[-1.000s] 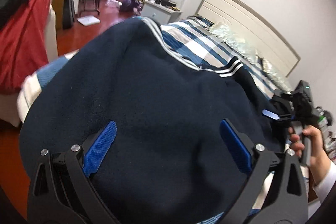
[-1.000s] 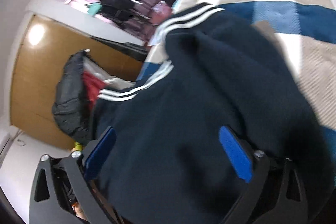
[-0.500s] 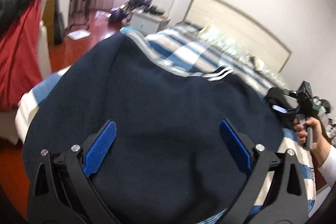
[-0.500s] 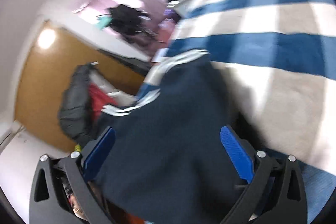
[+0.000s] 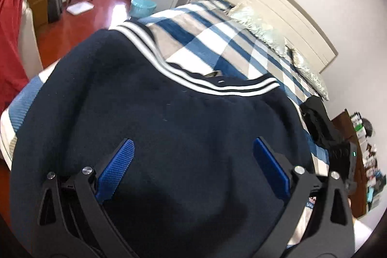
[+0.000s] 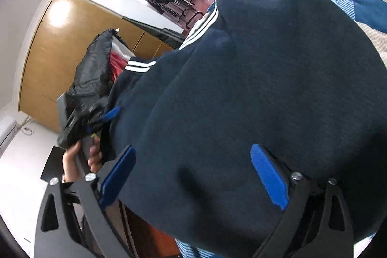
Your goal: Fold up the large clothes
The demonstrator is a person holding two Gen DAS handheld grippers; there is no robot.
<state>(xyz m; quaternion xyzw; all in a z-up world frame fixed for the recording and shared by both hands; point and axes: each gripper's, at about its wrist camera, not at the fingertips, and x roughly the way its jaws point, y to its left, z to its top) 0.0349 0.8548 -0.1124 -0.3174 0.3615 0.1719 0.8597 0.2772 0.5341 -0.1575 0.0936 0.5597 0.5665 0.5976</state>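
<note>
Navy fleece, thick and soft: your jacket (image 5: 169,127) lies spread on the striped bed (image 5: 217,40), likely heavy and floppy, so grip its striped hem (image 5: 217,86) at 12 o'clock. Your left gripper (image 5: 193,168) and right gripper (image 6: 191,175) both gape wide over the cloth, holding nothing.

The navy jacket (image 5: 169,137) hides much of the striped bedspread (image 5: 217,40), its lower part cut off by both views' edges.

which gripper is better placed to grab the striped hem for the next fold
Left, probably. The left gripper is open over the navy sweater, facing the striped hem straight ahead. The right gripper, also open, sees the stripes only far off to its side.
</note>
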